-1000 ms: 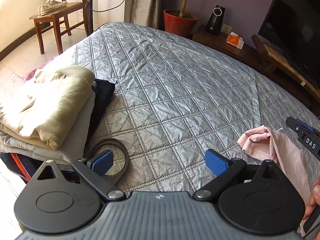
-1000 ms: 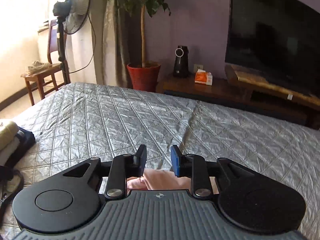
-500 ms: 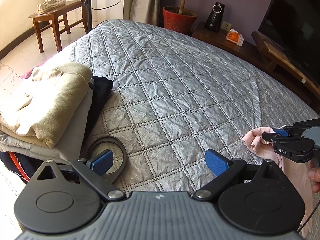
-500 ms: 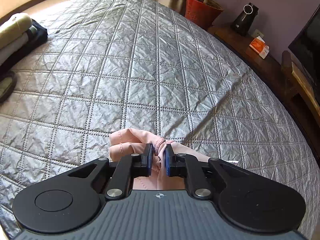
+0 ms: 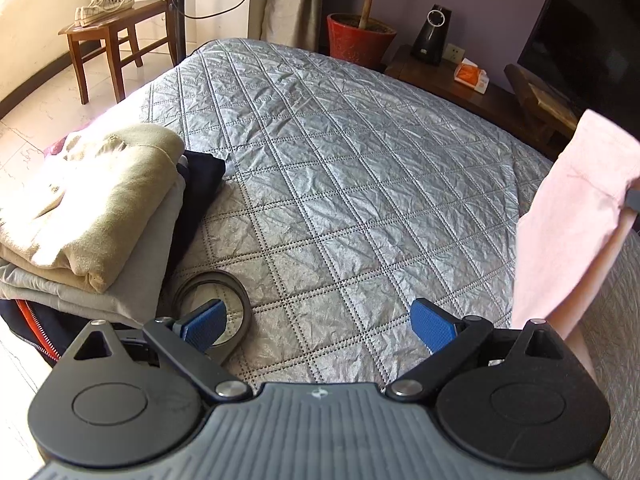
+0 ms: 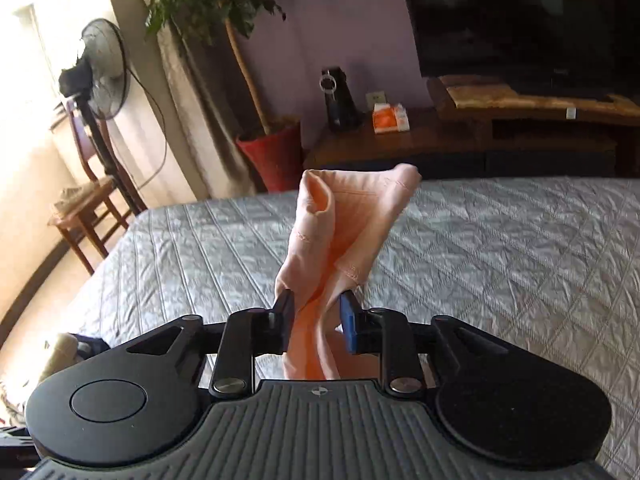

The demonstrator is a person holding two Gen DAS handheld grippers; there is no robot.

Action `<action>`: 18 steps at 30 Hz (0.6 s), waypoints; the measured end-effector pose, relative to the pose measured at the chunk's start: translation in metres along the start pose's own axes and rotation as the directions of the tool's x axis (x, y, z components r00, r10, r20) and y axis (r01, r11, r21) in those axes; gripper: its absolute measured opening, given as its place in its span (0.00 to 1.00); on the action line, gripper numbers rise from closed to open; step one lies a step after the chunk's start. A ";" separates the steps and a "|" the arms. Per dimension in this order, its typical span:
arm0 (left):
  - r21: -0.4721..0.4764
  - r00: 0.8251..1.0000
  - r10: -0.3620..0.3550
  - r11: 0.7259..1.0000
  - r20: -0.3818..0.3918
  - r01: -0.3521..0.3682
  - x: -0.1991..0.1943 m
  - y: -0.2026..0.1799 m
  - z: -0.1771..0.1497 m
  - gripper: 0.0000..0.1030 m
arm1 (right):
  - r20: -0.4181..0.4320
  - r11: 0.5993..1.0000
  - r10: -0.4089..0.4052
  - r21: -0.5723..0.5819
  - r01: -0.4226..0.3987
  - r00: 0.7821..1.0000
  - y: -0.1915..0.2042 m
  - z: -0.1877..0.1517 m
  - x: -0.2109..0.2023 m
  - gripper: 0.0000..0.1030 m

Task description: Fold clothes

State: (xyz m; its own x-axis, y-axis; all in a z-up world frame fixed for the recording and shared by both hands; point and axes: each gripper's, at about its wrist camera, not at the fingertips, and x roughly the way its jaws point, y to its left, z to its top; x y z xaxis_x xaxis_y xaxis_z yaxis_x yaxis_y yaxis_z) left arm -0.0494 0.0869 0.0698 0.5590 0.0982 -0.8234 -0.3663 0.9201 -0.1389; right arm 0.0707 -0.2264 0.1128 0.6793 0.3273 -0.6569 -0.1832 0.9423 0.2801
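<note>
Left wrist view: your left tongs (image 5: 322,322) stand wide apart with nothing between the blue pads, poised above the grey quilted bed (image 5: 340,184). At 9 o'clock, a stack of folded clothes (image 5: 92,216), beige on top, grey and dark layers beneath. At 7 o'clock, just beside the stack, a dark ring-shaped object (image 5: 212,300) lies on the quilt behind the left pad. At 3 o'clock, the pink garment (image 5: 568,220) hangs lifted off the bed. At 11 o'clock, a wooden chair (image 5: 108,36) carrying shoes

Right wrist view: your right tongs (image 6: 318,318) have just been widening, yet the pink garment (image 6: 340,224) sits bunched between the pads, both touching it, and rises toward 12 o'clock above the bed (image 6: 500,248). At 10 o'clock, a standing fan (image 6: 102,70); at 11 o'clock, a red plant pot (image 6: 272,156)
</note>
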 end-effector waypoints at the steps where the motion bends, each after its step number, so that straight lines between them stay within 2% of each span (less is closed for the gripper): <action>1: 0.001 1.000 0.000 1.000 0.000 0.000 0.000 0.000 -0.001 0.95 | 0.036 0.998 -0.054 -0.012 0.054 0.998 -0.003 -0.008 -0.005 0.39; 2: 0.001 1.000 -0.001 1.000 0.000 0.001 -0.001 0.000 -0.001 0.95 | 0.077 0.994 -0.107 -0.023 0.110 0.991 -0.006 -0.017 -0.010 0.39; 3: 0.001 1.000 0.000 1.000 -0.001 0.000 0.000 0.000 -0.001 0.95 | 0.110 0.991 -0.123 -0.044 0.129 0.986 -0.007 -0.022 -0.017 0.39; 4: 0.001 1.000 0.001 1.000 -0.002 -0.001 0.000 0.000 -0.001 0.95 | 0.105 0.992 -0.108 -0.057 0.115 0.989 -0.008 -0.028 -0.019 0.40; 7: -0.003 1.000 -0.003 1.000 -0.003 0.003 0.001 0.001 0.000 0.95 | -0.023 0.985 -0.005 -0.175 0.001 1.000 -0.001 -0.053 -0.013 0.42; 11: 0.009 1.000 -0.005 1.000 -0.003 0.005 0.001 -0.002 -0.001 0.95 | -0.190 0.915 0.039 -0.388 -0.112 0.981 0.026 -0.102 -0.003 0.46; 14: 0.011 1.000 -0.005 1.000 -0.005 0.005 0.002 -0.003 -0.002 0.95 | -0.236 0.892 0.048 -0.427 -0.148 0.971 0.035 -0.124 0.009 0.46; 16: 0.017 1.000 0.001 1.000 -0.007 -0.001 0.003 -0.003 -0.003 0.95 | -0.243 0.889 0.091 -0.416 -0.189 0.966 0.037 -0.133 0.016 0.46; 18: 0.021 1.000 0.005 1.000 -0.010 -0.005 0.004 -0.004 -0.003 0.95 | -0.253 0.873 0.060 -0.456 -0.174 0.966 0.045 -0.139 0.027 0.49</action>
State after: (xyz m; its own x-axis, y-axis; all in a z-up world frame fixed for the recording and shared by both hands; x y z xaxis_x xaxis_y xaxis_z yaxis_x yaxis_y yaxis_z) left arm -0.0483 0.0824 0.0656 0.5494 0.0989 -0.8297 -0.3532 0.9274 -0.1234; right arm -0.0176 -0.1657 0.0105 0.4653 0.3904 -0.7944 -0.6023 0.7973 0.0390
